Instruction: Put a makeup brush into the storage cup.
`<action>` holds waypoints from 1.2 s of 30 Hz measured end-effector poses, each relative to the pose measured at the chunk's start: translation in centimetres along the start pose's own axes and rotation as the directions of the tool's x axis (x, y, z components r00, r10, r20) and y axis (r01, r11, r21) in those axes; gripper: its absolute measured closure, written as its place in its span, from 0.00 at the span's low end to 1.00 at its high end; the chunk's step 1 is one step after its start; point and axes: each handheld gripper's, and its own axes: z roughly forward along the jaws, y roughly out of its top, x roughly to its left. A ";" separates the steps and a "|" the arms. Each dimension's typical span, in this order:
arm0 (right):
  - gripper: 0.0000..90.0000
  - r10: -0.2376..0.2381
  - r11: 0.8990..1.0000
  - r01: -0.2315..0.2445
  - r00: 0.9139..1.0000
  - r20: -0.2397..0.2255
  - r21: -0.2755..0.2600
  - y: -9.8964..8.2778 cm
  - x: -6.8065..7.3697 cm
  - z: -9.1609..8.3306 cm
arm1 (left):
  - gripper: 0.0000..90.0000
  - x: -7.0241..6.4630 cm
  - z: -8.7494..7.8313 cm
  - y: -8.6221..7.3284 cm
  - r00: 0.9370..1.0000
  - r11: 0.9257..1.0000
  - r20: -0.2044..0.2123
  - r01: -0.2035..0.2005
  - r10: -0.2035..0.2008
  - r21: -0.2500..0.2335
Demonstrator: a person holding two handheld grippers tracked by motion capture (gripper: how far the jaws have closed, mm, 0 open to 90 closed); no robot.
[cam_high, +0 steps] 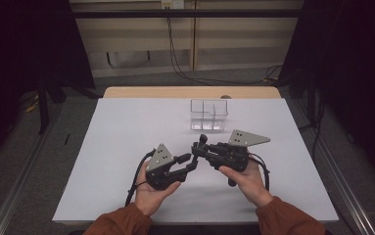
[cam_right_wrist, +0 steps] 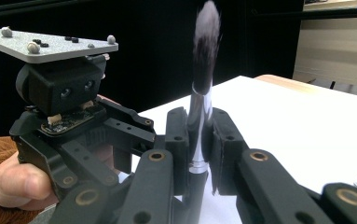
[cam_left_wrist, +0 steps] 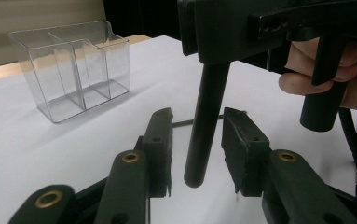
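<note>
Both hands meet mid-table: right claw (cam_right_wrist: pixel 199 154) clamps brush (cam_right_wrist: pixel 203 70) upright, left claw (cam_left_wrist: pixel 197 149) released around its handle.

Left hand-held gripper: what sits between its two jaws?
In the left gripper view, the makeup brush's black handle hangs between the open jaws of the left hand-held gripper, untouched by either pad; the right hand-held gripper clamps it.

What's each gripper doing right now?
Left gripper: open, jaws either side of the brush handle, not pressing.
Right gripper: shut on the brush.
</note>
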 end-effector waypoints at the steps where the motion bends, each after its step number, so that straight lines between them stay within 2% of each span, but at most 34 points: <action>1: 0.89 0.001 1.000 -0.001 1.000 0.004 -0.001 0.0 0.0 0.0 | 0.67 0.0 0.0 0.0 1.000 1.000 -0.002 -0.001 0.001 0.000; 3: 0.89 0.003 1.000 -0.003 1.000 0.004 -0.005 0.1 -0.1 -0.1 | 0.62 0.1 0.0 0.0 1.000 1.000 -0.019 0.000 0.000 -0.004; 6: 0.89 0.001 1.000 0.000 1.000 0.004 -0.011 0.1 -0.1 -0.2 | 0.49 0.3 -0.1 -0.1 0.999 1.000 -0.049 0.020 -0.020 -0.001; 8: 0.89 0.005 1.000 -0.005 1.000 0.003 -0.015 0.2 -0.2 -0.3 | 0.47 0.5 -0.1 -0.1 0.997 1.000 -0.067 0.023 -0.023 0.005; 10: 0.89 0.004 1.000 -0.004 1.000 0.004 -0.019 0.2 -0.2 -0.4 | 0.43 0.6 -0.2 -0.1 0.997 0.999 -0.066 0.038 -0.038 -0.002; 12: 0.89 0.006 1.000 -0.006 1.000 0.002 -0.024 0.3 -0.3 -0.4 | 0.36 0.7 -0.2 0.0 0.995 1.000 -0.093 0.031 -0.031 0.001; 14: 0.89 0.004 1.000 -0.004 1.000 -0.002 -0.027 0.3 -0.3 -0.5 | 0.26 1.1 -0.2 -0.1 0.997 1.000 -0.069 0.020 -0.021 -0.012; 16: 0.89 -0.001 1.000 0.001 1.000 -0.003 -0.028 0.4 -0.2 -0.6 | 0.21 1.4 -0.2 -0.1 0.991 1.000 -0.132 -0.016 0.014 -0.011; 18: 0.89 -0.001 1.000 0.001 1.000 -0.001 -0.027 0.4 -0.2 -0.6 | 0.14 1.8 -0.3 -0.1 0.989 1.000 -0.149 0.021 -0.021 -0.003; 19: 0.89 -0.001 1.000 0.001 1.000 0.000 -0.027 0.4 -0.3 -0.6 | 0.10 1.9 -0.4 -0.1 0.987 1.000 -0.161 0.019 -0.019 -0.002; 22: 0.89 0.000 1.000 0.000 1.000 0.004 -0.027 0.4 -0.3 -0.7 | 0.07 2.1 -0.8 -0.2 0.984 1.000 -0.178 -0.017 0.016 -0.004; 24: 0.89 0.003 1.000 -0.003 1.000 0.006 -0.030 0.4 -0.4 -0.8 | 0.07 2.3 -1.2 -0.1 0.985 1.000 -0.172 0.002 -0.006 -0.021; 28: 0.89 0.004 0.999 -0.003 1.000 0.013 -0.032 0.4 -0.6 -1.1 | 0.04 2.6 -2.1 0.0 0.983 0.999 -0.185 -0.008 0.001 -0.041; 30: 0.89 0.008 0.999 -0.008 1.000 0.017 -0.034 0.4 -0.6 -1.3 | 0.03 2.9 -2.5 0.1 0.982 0.999 -0.190 -0.001 -0.009 -0.054; 33: 0.89 0.008 0.999 -0.007 1.000 0.027 -0.038 0.5 -0.8 -1.6 | 0.02 3.2 -3.0 0.0 0.985 0.997 -0.172 0.004 -0.017 -0.072; 36: 0.89 0.011 0.999 -0.010 0.999 0.036 -0.038 0.5 -1.0 -1.9 | 0.02 3.3 -3.5 -0.2 0.981 0.998 -0.192 -0.021 0.011 -0.052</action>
